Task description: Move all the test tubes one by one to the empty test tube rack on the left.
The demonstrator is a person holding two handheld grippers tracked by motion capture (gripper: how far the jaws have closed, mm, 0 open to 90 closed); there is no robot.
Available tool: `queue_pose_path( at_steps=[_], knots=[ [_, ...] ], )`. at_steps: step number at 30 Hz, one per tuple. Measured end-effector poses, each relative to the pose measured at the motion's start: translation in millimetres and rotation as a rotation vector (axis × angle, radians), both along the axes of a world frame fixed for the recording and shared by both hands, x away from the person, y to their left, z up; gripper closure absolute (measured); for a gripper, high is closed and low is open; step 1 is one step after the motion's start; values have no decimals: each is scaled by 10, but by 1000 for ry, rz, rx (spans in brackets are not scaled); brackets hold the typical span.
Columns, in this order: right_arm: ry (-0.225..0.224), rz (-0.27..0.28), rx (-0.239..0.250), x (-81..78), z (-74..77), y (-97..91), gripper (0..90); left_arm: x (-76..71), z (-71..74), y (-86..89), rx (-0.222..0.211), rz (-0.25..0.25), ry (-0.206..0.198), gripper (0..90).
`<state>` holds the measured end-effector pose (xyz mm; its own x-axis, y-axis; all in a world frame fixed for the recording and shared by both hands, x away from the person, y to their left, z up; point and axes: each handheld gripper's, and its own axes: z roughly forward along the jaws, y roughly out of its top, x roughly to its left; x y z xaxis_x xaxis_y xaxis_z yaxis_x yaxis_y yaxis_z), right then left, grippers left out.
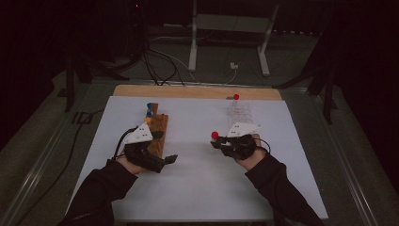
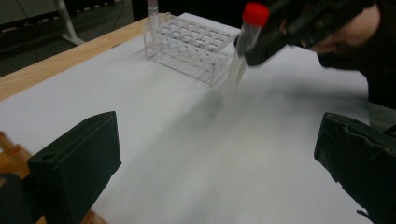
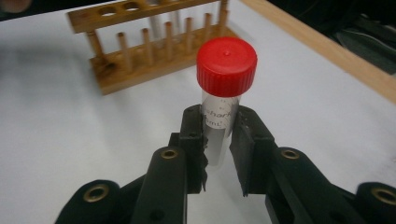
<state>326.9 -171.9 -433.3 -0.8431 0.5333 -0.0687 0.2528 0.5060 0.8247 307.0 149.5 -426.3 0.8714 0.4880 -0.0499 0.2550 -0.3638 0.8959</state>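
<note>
A clear tube with a red cap (image 3: 226, 65) stands upright between the jaws of my right gripper (image 3: 218, 128), which is shut on its body just under the cap. From above, that tube (image 1: 215, 135) and my right gripper (image 1: 218, 141) sit right of the table's centre, pointing left. My left gripper (image 1: 164, 148) rests beside the wooden rack (image 1: 160, 132), which carries blue- and orange-capped tubes (image 1: 149, 113). Its jaws stand wide apart, open and empty (image 2: 215, 172). In the left gripper view, the held tube (image 2: 239, 60) hangs blurred ahead.
A clear plastic rack (image 2: 191, 44) stands at the back right of the white sheet (image 1: 197, 188), with one red-capped tube (image 1: 236, 97) in it. A wooden table edge (image 1: 197, 92) runs along the far side. Cables and a metal stand lie on the floor beyond.
</note>
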Motion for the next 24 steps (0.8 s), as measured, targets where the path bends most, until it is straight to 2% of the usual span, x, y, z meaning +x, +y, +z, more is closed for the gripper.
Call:
queue_pose_path(
  at_steps=[13, 15, 24],
  knots=[
    [8, 72, -14, -201, -140, 218, 753, -11, -15, -286, -7, -91, 15, 18],
    [13, 77, -9, -212, -149, 233, 753, -14, -8, -329, 0, -103, 14, 18],
    [20, 92, -10, -238, -174, 278, 753, -34, 23, -498, -29, -151, 6, 59]
  ],
)
